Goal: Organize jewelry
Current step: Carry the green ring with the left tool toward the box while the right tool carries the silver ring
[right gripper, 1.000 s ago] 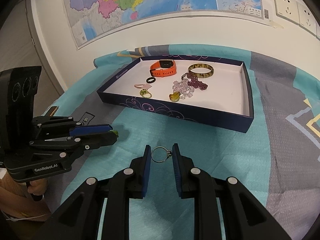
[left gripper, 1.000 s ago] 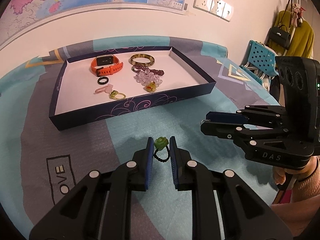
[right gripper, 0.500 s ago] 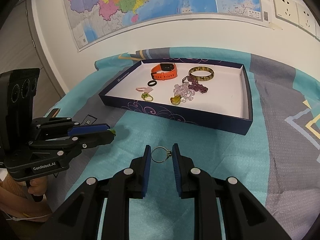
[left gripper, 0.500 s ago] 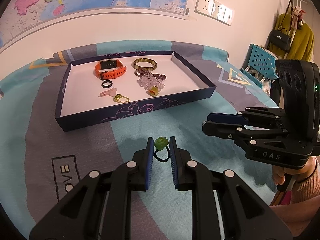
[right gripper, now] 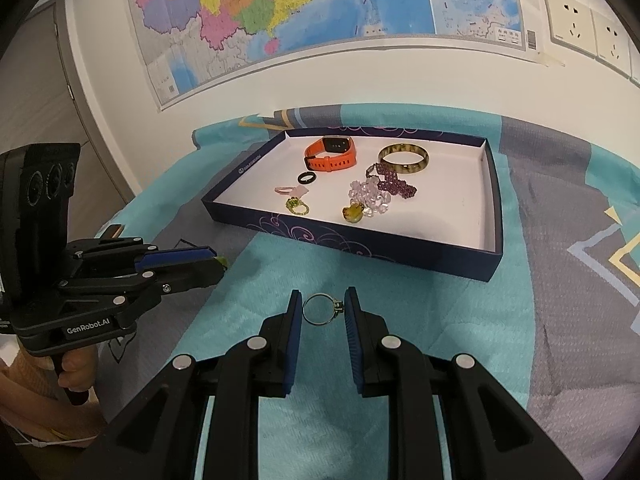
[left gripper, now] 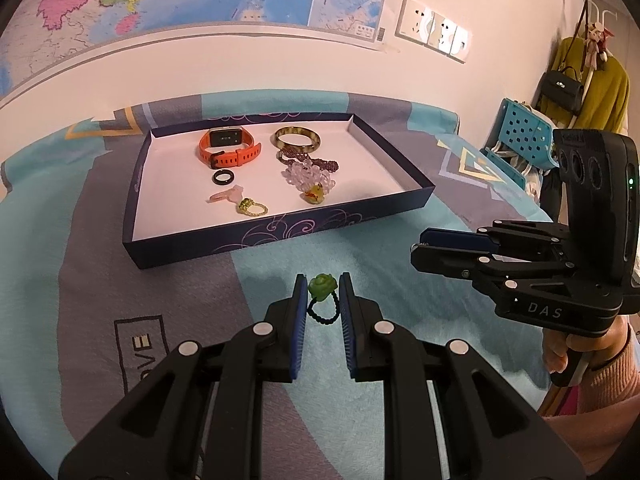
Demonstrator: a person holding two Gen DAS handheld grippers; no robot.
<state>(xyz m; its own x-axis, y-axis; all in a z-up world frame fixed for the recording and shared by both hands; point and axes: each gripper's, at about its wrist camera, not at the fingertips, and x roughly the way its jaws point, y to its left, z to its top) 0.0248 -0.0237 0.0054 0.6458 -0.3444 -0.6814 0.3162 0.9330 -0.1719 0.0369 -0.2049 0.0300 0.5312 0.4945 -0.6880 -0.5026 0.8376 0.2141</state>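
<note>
Both tools are pinching tiny stuff: the left tool (left gripper: pixel 323 298) grips a green rose-shaped ring on a black beaded band (left gripper: pixel 321 295), the right tool (right gripper: pixel 323 309) a thin silver metal ring (right gripper: pixel 322 309), both held above the teal patterned cloth (right gripper: pixel 400 300) short of the dark blue shallow box (left gripper: pixel 280 232). The silver one is only caught at its edges (sketchy), so I'd guess any wobble could pop it loose onto the cloth. Compared with a second ago, the grips look unchanged, and the box sits slightly differently in the left view.

A wall map (right gripper: pixel 320 12) (brightly coloured) hangs beside white sockets (left gripper: pixel 434 34); a mustard garment (left gripper: pixel 606 92) hangs farther off.
</note>
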